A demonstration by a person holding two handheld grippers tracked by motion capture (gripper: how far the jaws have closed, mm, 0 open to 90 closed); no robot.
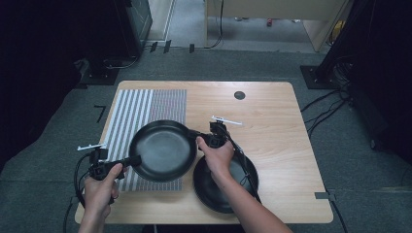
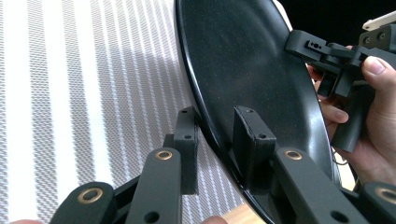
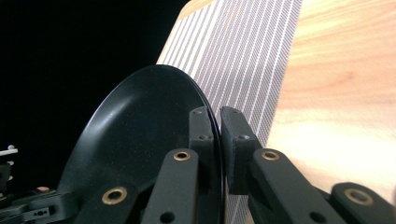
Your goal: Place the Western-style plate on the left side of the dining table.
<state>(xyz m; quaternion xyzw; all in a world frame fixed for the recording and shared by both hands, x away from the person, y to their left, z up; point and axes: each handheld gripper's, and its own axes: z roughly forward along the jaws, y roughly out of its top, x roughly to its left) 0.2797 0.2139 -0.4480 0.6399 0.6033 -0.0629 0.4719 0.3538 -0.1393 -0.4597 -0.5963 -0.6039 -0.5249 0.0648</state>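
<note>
Nearest to the person, a second black plate [image 1: 221, 191] lies flat on the wooden table [image 1: 277, 141], at the near edge and partly under the right arm. Nothing is gripping it.

A little farther in, the left gripper [image 1: 130, 160] comes in from the near left. In the left gripper view its two jaws stand a bit apart, one on each side of the rim of the black plate [image 2: 247, 79]. I cannot tell if they press the rim yet or just sit around it.

The black plate [image 1: 163, 149] is in the middle, held up off the table. It hangs over the near right part of the striped mat [image 1: 145, 109] and over the far left edge of the second plate.

On the plate's right side, the right gripper [image 1: 200, 141] pinches the rim. In the right gripper view the jaws are pressed close, with the thin edge of the plate [image 3: 140, 130] between them.

The plate looks hard and stiff, so it will not bend. It looks smooth and shiny, so I think it could slip. It may break if it drops. The rim is the best place to hold it, because the jaws fit over the thin edge. Two holds on opposite sides should keep it steady.

The plate is round, so it has no long side. Its hollow face points up, maybe tipped a little. The line between the two grippers runs from near left to far right.
</note>
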